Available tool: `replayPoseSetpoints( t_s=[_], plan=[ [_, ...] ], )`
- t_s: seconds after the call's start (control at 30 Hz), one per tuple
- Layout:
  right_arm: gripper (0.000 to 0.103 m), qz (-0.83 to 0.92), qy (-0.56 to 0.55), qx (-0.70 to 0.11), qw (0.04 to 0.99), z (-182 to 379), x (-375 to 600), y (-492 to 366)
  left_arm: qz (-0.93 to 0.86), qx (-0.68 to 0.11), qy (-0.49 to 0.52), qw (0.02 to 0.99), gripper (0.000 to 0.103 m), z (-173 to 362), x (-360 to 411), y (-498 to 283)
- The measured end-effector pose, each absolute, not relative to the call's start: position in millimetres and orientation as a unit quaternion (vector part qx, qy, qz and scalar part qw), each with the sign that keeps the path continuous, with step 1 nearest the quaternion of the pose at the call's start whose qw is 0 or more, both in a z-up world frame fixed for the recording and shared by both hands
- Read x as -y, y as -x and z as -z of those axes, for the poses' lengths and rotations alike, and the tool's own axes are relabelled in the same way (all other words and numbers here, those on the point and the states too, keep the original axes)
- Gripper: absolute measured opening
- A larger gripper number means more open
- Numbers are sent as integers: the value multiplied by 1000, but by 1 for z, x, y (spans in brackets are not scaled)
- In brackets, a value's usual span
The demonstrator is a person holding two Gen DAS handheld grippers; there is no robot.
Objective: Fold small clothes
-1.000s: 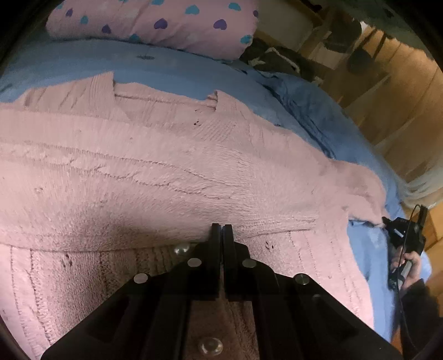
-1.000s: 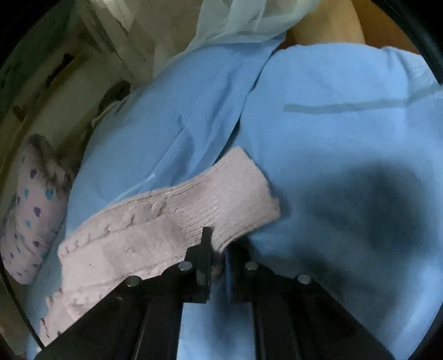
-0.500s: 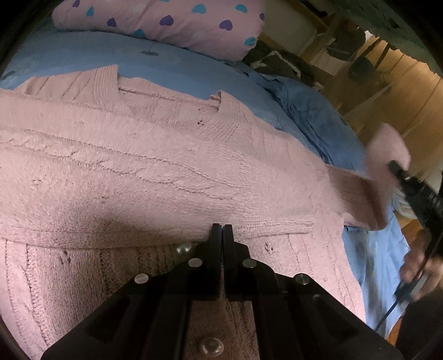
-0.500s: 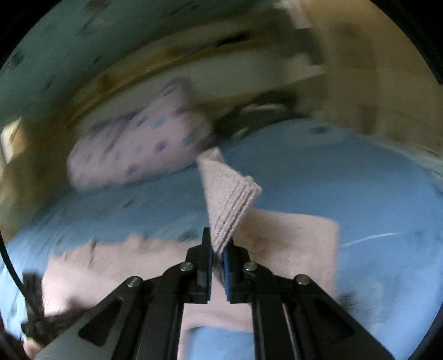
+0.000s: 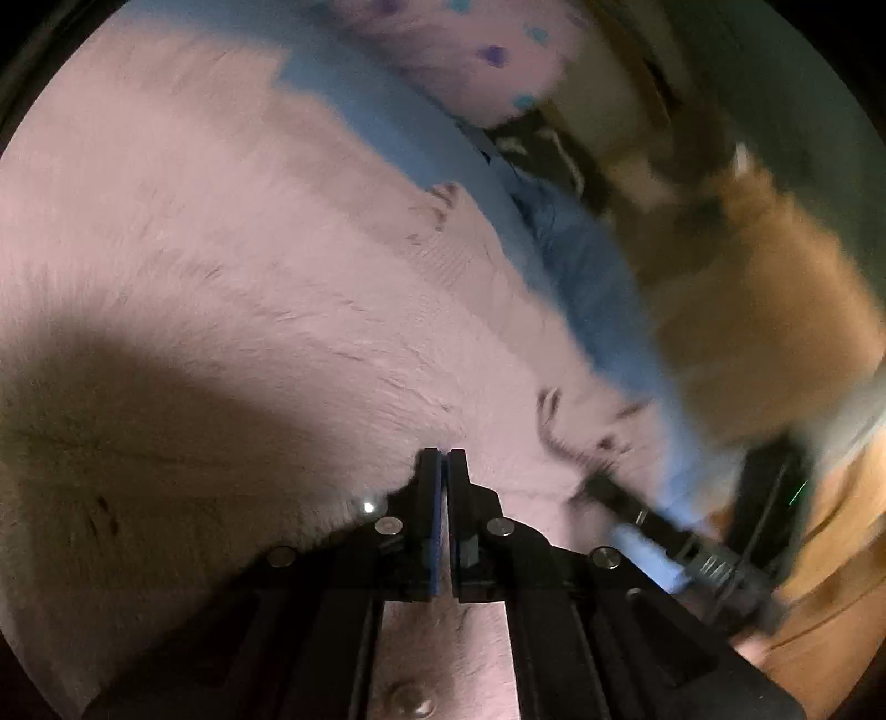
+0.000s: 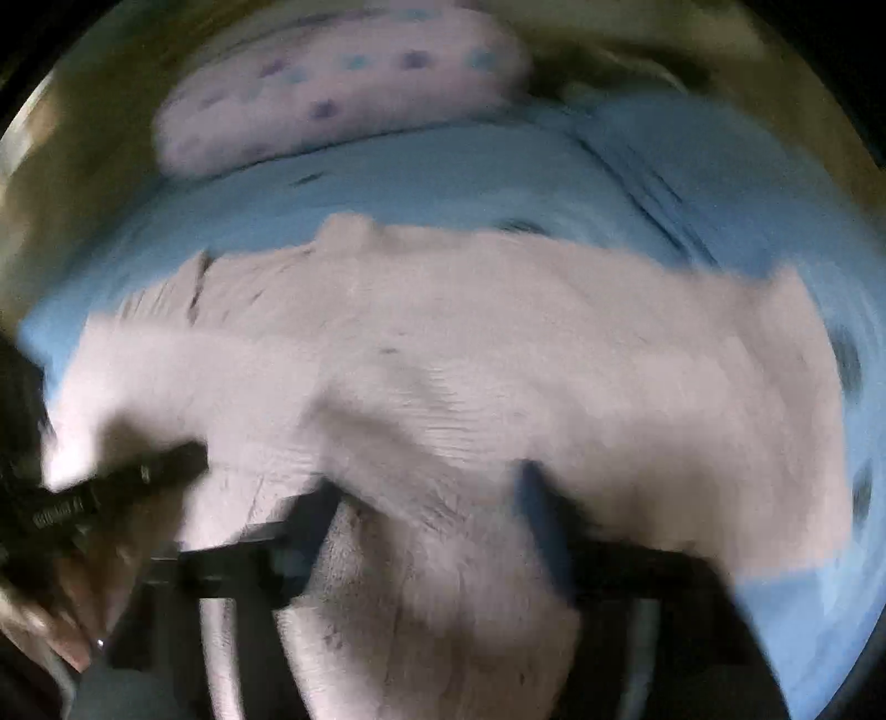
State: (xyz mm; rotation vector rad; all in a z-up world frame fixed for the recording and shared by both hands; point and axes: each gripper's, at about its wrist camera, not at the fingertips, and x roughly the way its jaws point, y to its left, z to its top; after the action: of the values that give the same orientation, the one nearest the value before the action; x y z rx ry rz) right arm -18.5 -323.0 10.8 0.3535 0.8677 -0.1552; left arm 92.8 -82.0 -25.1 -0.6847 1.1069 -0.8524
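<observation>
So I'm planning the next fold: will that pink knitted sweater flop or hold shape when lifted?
The pink knitted sweater probably flops: it lies limp on the blue bedsheet. Its fuzzy knit likely grips rather than slips. Thick-looking, so perhaps fairly heavy.

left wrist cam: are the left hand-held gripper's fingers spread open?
No, the left hand-held gripper has its fingers pressed together above the pink sweater.

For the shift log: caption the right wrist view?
Right gripper, fingers wide apart, over the pink sweater spread on the blue bed.

Both wrist cameras sit low and close over the pink knitted sweater [image 5: 232,288] [image 6: 498,343] on the blue-sheeted bed [image 5: 387,127] [image 6: 443,177], facing the heart-dotted pink pillow [image 5: 470,50] [image 6: 343,83], sharing all three.
</observation>
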Motion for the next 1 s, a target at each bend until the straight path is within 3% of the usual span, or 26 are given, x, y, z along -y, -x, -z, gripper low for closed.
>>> replayPoseSetpoints(
  t_s=[0.17,0.2,0.27,0.33,0.37,0.47,0.53,0.77,0.83,0.93,1.0],
  plan=[
    [73,201,-212,-461,838,-16,321,46,386,-513,321,696,0,15,95,-93],
    [73,210,-244,-474,820,-11,321,58,396,-513,310,695,3,7,105,-91],
    [77,214,-308,-495,784,5,331,76,404,-514,300,695,22,-3,122,-91],
    [79,223,-347,-490,768,19,334,84,385,-528,300,695,26,-6,143,-97],
    [85,221,-336,-492,772,18,333,81,382,-535,302,690,27,-4,148,-100],
    [100,198,-289,-531,772,23,324,64,384,-559,329,657,27,4,167,-107],
    [103,200,-286,-528,774,26,323,61,382,-562,330,655,26,4,173,-108],
    [101,196,-360,-497,765,25,347,74,423,-586,316,615,20,-9,194,-102],
    [101,188,-387,-484,761,26,355,80,407,-600,266,636,20,-9,204,-98],
    [101,184,-402,-481,757,24,364,84,382,-614,248,645,0,-2,211,-97],
    [98,181,-414,-480,752,24,369,86,367,-611,257,652,0,0,205,-97]
  ],
)
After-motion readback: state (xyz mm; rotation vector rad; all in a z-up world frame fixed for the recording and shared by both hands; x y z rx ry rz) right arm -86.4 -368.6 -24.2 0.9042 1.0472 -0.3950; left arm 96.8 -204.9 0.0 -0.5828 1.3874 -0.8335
